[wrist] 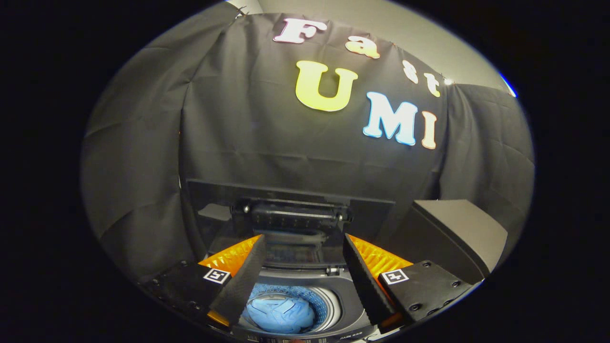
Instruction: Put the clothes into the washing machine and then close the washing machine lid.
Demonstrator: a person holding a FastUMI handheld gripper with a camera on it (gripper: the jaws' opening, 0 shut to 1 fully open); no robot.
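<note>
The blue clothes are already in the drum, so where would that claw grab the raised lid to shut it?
Probably the lid's top free edge, approached from the front: it stands upright behind the drum, hinged low. The open gripper hangs above the blue clothes.

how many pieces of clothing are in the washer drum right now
1: a light blue crumpled cloth lies in the round drum of the dark top-loading washing machine, below and between the open gripper fingers. More may be hidden beneath it.
</note>
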